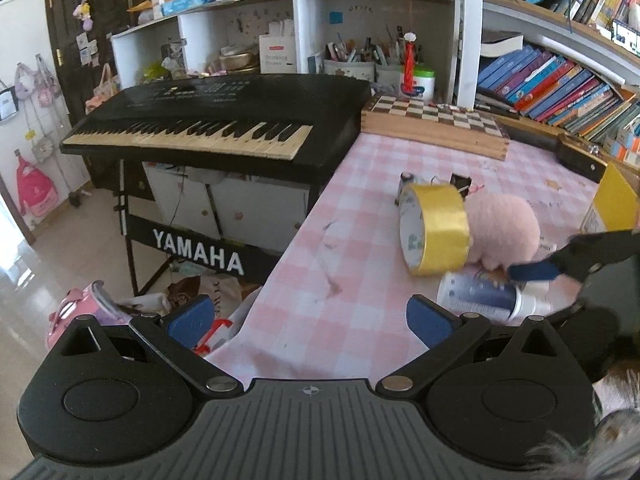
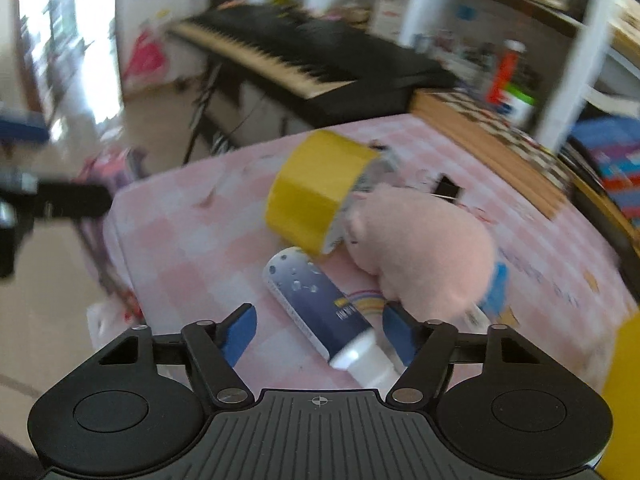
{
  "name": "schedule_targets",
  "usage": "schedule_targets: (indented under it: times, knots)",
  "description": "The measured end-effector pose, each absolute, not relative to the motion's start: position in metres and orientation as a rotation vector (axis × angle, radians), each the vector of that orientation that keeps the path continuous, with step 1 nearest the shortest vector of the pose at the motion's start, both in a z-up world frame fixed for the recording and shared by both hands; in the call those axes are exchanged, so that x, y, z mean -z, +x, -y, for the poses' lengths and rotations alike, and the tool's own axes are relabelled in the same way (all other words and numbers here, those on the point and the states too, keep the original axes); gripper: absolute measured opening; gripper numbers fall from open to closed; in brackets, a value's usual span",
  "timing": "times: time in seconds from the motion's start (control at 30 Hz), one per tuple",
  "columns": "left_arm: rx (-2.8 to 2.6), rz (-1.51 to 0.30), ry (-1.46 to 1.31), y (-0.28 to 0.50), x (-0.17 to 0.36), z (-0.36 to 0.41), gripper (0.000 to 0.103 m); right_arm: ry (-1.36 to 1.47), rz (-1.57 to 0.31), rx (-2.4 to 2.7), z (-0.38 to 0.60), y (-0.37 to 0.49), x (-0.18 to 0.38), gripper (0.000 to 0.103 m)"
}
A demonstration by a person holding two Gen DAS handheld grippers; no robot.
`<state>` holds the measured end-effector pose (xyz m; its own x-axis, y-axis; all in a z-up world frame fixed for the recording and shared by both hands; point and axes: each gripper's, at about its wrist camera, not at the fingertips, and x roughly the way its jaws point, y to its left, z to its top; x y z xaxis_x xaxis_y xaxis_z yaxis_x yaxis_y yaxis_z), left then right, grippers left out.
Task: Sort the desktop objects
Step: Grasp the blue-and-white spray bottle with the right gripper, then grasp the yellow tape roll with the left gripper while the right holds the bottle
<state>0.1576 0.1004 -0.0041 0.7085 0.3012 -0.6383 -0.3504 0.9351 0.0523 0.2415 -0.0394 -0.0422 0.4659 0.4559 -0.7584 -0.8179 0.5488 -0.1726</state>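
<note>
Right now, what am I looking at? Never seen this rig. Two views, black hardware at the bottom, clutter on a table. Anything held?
No robot here: a person holds a two-finger gripper in each hand, and each carries a fisheye camera looking along its fingers. The left wrist view shows the left gripper, open over bare pink checked tablecloth. The right wrist view shows the right gripper, jaws apart with a blue spray bottle lying between them; the pads do not press it. A yellow tape roll and a pink plush toy lie beside the bottle. Nothing is held yet.
</note>
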Motion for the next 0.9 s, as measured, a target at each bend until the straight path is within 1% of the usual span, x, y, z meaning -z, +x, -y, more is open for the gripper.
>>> schedule_targets:
  times: [0.1,0.17,0.23,0.3,0.33,0.37,0.47,0.63,0.73,0.77,0.8,0.9]
  knots:
    - [-0.334,-0.669,-0.082,0.173,-0.001,-0.103,0.103,-0.608,-0.724,-0.884,0.035,0.248,0.049,0.061]
    - [-0.309,-0.659,-0.087,0.184,-0.003,-0.103,0.103,-0.592,-0.733,-0.899,0.037,0.252,0.05,0.049]
    - [-0.274,-0.654,-0.093,0.199,-0.005,-0.101,0.101,-0.576,-0.745,-0.907,0.04,0.256,0.051,0.046]
    - [-0.232,-0.654,-0.095,0.214,-0.006,-0.098,0.1,-0.57,-0.745,-0.896,0.044,0.256,0.052,0.04]
    - [-0.215,-0.655,-0.093,0.22,-0.005,-0.095,0.1,-0.567,-0.749,-0.888,0.048,0.254,0.052,0.036]
    - [-0.194,-0.657,-0.089,0.228,-0.004,-0.092,0.098,-0.56,-0.76,-0.88,0.051,0.254,0.052,0.033]
    - [-0.14,-0.678,-0.074,0.247,0.0,-0.082,0.089,-0.501,-0.815,-0.865,0.064,0.256,0.05,0.032]
    - [-0.089,-0.708,-0.044,0.273,0.011,-0.065,0.084,-0.442,-0.87,-0.854,0.079,0.254,0.049,0.032]
    - [-0.092,-0.745,-0.016,0.287,0.021,-0.057,0.075,-0.455,-0.87,-0.855,0.077,0.254,0.05,0.033]
    - [-0.098,-0.762,-0.006,0.291,0.025,-0.055,0.066,-0.45,-0.874,-0.855,0.076,0.255,0.051,0.033]
    - [-0.103,-0.775,0.001,0.294,0.028,-0.053,0.063,-0.445,-0.876,-0.857,0.075,0.256,0.051,0.033]
    - [-0.103,-0.789,-0.008,0.296,0.034,-0.053,0.042,-0.436,-0.875,-0.859,0.072,0.259,0.051,0.033]
